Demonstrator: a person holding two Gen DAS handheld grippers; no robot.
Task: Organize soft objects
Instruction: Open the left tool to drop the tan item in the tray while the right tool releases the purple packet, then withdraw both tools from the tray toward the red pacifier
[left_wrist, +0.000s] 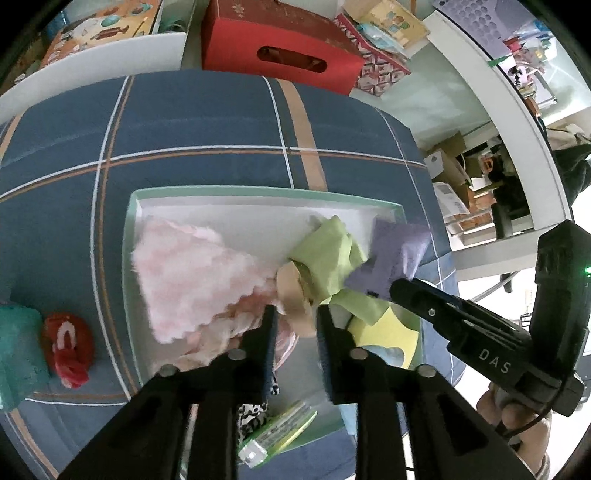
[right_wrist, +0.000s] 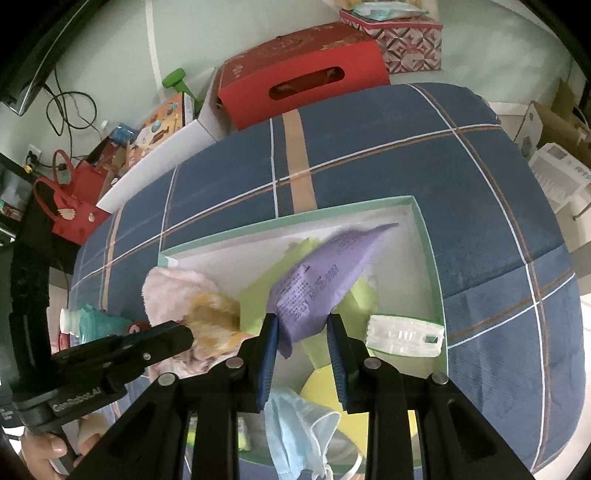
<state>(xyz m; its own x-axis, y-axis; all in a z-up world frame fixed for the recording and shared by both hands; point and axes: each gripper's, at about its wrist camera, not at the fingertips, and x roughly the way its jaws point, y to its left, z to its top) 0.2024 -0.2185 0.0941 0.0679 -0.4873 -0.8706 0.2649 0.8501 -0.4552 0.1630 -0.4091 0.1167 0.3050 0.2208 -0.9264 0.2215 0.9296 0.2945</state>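
A shallow mint-rimmed box lies on a blue plaid cushion. In it are a pink fluffy cloth, a green cloth, a yellow piece, a blue face mask and a tissue pack. My left gripper stands open low over the box, a beige soft piece lying loose between its tips. My right gripper is shut on a purple packet, held above the box's right half.
A red soft toy and a teal bundle lie on the cushion left of the box. Beyond the far edge stand a red carton and a patterned tin. Cardboard boxes crowd the floor at the right.
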